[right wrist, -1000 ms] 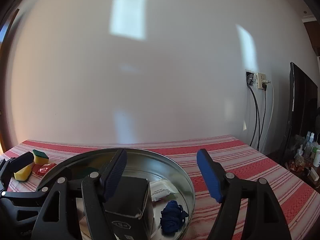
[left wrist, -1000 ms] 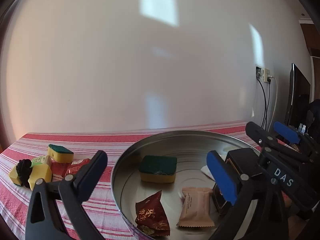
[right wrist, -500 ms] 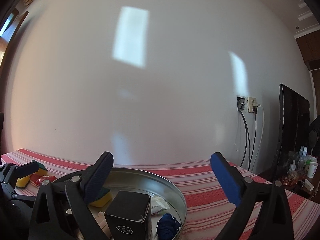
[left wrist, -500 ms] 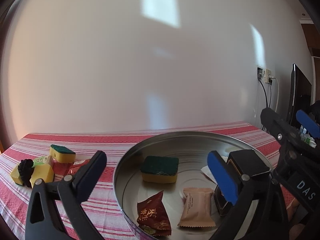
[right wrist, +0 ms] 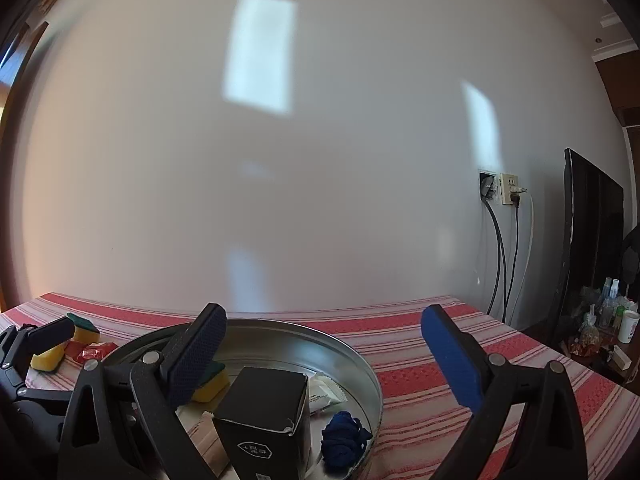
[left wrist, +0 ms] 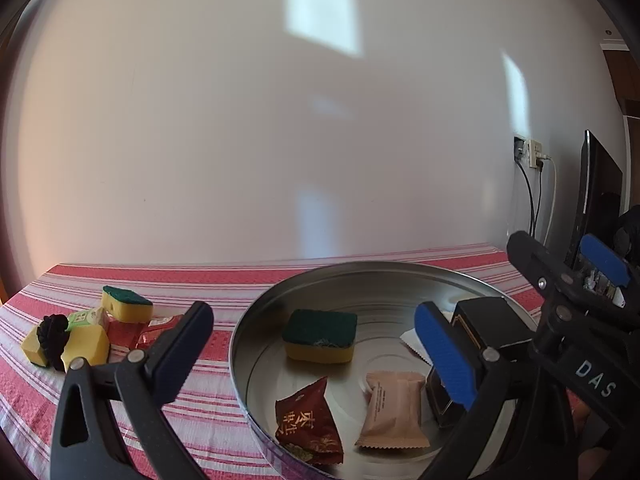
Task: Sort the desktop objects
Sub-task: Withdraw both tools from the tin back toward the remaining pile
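Round metal tray [left wrist: 256,320] is sitting on the striped red-and-white worktop [left wrist: 208,408], holding a green-topped sponge [left wrist: 320,336], red packet [left wrist: 308,420], beige packet [left wrist: 394,410], black box [right wrist: 264,412] standing upright and blue cloth ball [right wrist: 344,436] at the box's 3 o'clock. Loose pile of sponges and packets [left wrist: 80,328] is lying at the tray's 9 o'clock. Left tool [left wrist: 312,356] is hanging with fingers apart, gripping nothing. Right tool [right wrist: 324,360] is spread wide, box below, untouched. White wall [right wrist: 320,160] behind; socket with cables [right wrist: 500,192] and dark screen [right wrist: 592,240] at 3 o'clock.

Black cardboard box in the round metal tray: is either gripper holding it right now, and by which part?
Nothing is held. The black cardboard box stands free in the round metal tray; right gripper and left gripper are open and empty.
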Available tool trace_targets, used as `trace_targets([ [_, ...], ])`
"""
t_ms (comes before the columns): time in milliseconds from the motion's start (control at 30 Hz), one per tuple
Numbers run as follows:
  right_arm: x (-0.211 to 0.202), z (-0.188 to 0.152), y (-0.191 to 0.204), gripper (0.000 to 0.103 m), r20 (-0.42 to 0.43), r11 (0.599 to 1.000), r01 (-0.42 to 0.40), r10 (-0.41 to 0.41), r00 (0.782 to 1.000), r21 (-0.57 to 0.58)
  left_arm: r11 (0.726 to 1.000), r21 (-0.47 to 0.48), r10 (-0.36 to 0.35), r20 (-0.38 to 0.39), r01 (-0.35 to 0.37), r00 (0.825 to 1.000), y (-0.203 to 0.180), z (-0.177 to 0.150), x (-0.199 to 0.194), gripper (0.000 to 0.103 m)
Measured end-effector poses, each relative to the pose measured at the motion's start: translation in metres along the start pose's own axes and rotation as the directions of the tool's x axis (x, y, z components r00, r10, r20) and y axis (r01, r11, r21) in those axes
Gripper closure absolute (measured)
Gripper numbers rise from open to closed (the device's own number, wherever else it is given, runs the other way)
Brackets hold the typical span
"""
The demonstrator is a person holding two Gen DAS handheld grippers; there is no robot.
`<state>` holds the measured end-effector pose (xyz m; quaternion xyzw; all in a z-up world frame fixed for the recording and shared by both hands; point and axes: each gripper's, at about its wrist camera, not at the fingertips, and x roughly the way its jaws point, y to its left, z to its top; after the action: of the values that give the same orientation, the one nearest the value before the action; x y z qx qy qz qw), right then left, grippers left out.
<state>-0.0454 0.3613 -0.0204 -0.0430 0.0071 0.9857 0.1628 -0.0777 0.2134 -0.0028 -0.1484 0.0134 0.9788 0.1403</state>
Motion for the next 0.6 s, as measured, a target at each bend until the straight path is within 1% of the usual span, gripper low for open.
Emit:
trace_targets([
  [200,-0.002,-0.002,0.005,0.003,-0.025,1.000,-0.001,0.001,1.000,0.003,1.000,-0.002,0.013,-0.002,-0.013,1.000,0.007,-0.002,-0.006,0.001],
  [433,-0.001,-0.004,0.016,0.003,-0.067,1.000,-0.016,0.017,0.998,0.020,0.999,0.007,0.034,0.004,-0.034,0.999,0.030,-0.004,-0.018,0.001],
  [500,0.000,-0.005,0.022,0.003,-0.082,1.000,-0.005,0.005,0.997,0.004,0.999,-0.006,0.039,0.016,-0.039,0.999,0.041,-0.005,-0.022,0.001],
  [600,-0.001,-0.006,0.033,0.003,-0.089,0.999,-0.005,0.002,0.996,-0.035,0.998,-0.011,0.063,0.015,-0.063,0.998,0.057,-0.006,-0.025,0.001],
])
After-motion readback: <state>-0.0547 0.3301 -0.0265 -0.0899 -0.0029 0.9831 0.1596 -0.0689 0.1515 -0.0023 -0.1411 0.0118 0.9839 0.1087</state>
